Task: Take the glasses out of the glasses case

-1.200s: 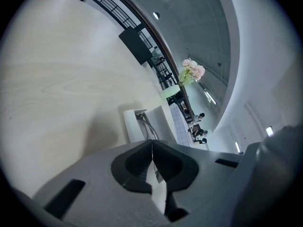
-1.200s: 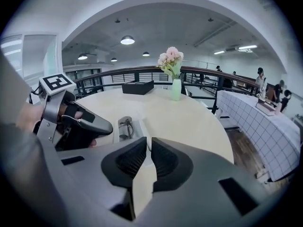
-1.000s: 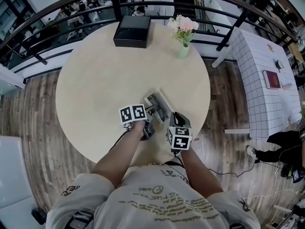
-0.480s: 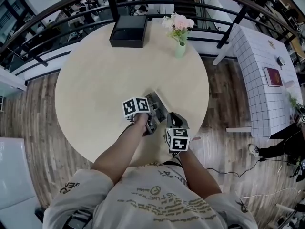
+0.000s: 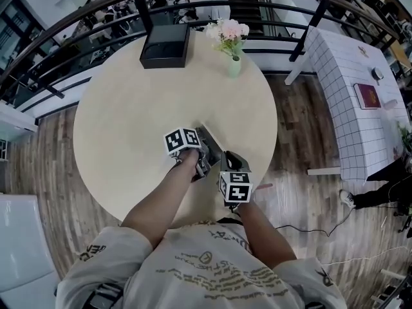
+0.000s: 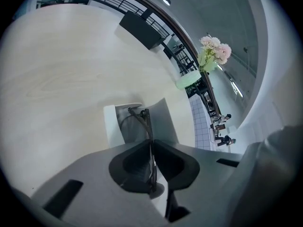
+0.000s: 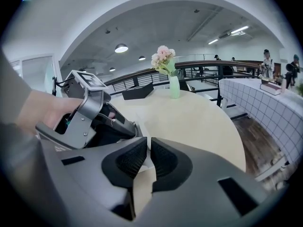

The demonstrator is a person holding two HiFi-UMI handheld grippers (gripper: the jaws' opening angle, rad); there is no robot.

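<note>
A person stands at a round, pale beige wooden table (image 5: 129,108) and holds one gripper in each hand. The pale grey open glasses case (image 5: 209,137) lies on the table near the edge that is closest to the person, and both grippers meet at it.

In the left gripper view, the tongs of the left gripper (image 6: 152,143) are clenched on the thin dark-framed glasses (image 6: 147,126). The frame passes straight between the two black pads. Its far part is inside the case (image 6: 165,119), between the white wall and the raised grey lid. In the head view the left gripper (image 5: 201,166) reaches the case from the left side.

The tongs of the right gripper (image 7: 147,143) are drawn almost together, with only a narrow slit between them. A thin pale edge sits in this slit; it seems to be the wall of the case. In the head view the right gripper (image 5: 226,156) is at the near right end of the case.

At the far side of the table stand a flat black rectangular box (image 5: 165,46) and a small light green vase (image 5: 234,66) with pink flowers (image 5: 228,31), well apart from the case.
</note>
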